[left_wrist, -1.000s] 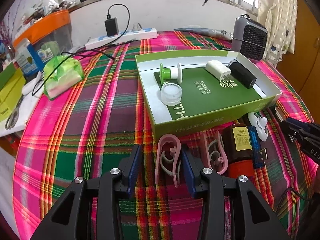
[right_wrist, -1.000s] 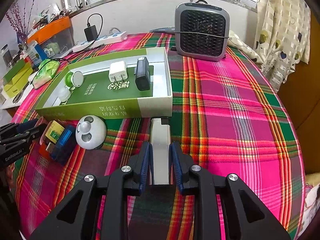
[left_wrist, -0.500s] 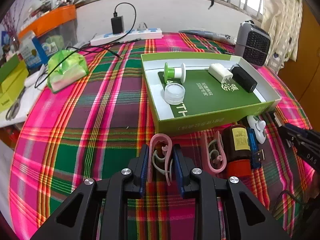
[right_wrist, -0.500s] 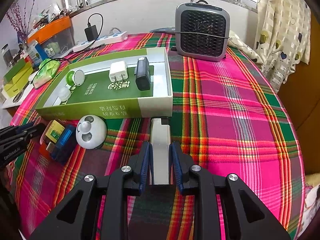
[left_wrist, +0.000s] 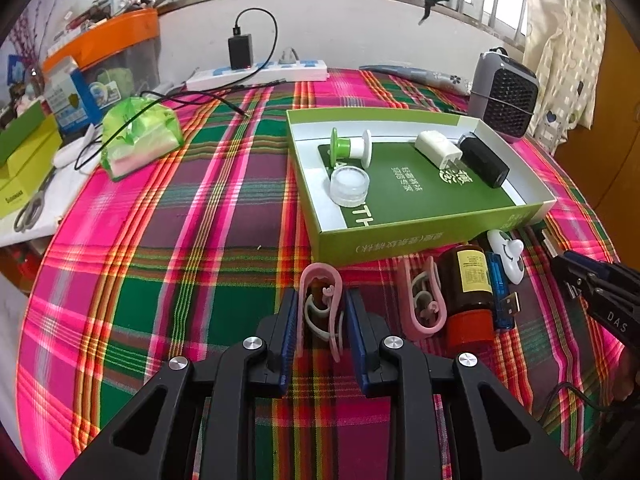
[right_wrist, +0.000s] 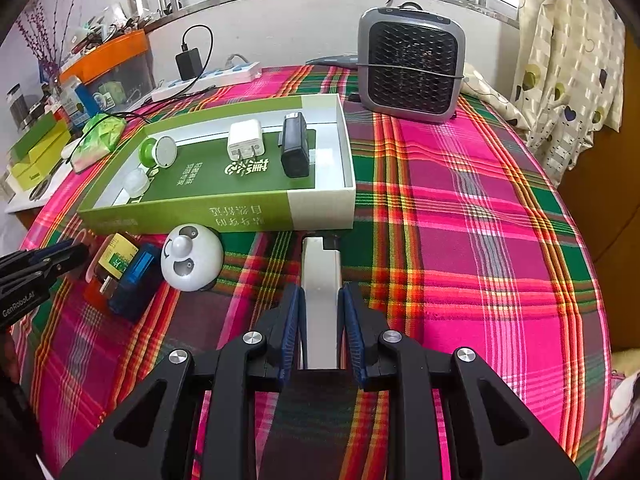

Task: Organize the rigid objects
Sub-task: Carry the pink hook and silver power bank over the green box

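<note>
My left gripper [left_wrist: 322, 312] is shut on a pink clip [left_wrist: 320, 292] in front of the green box [left_wrist: 400, 236]. A second pink clip [left_wrist: 420, 300], a brown bottle [left_wrist: 468, 292], a blue USB stick [left_wrist: 500, 292] and a white panda toy [left_wrist: 508, 252] lie to its right. The box holds a green-and-white spool [left_wrist: 352, 148], a clear jar [left_wrist: 350, 186], a white charger [left_wrist: 438, 150] and a black adapter [left_wrist: 482, 160]. My right gripper [right_wrist: 322, 312] is shut on a silver bar [right_wrist: 320, 280] just before the box [right_wrist: 320, 210].
A grey fan heater [right_wrist: 410, 64] stands behind the box. A power strip [left_wrist: 260, 74] with cables, a green bag [left_wrist: 136, 134] and an orange-lidded bin [left_wrist: 108, 56] sit at the back left. The plaid table drops off at the right [right_wrist: 580, 240].
My left gripper closed on the pink clip and has lifted back a little with it. My right gripper has held still on the silver bar.
</note>
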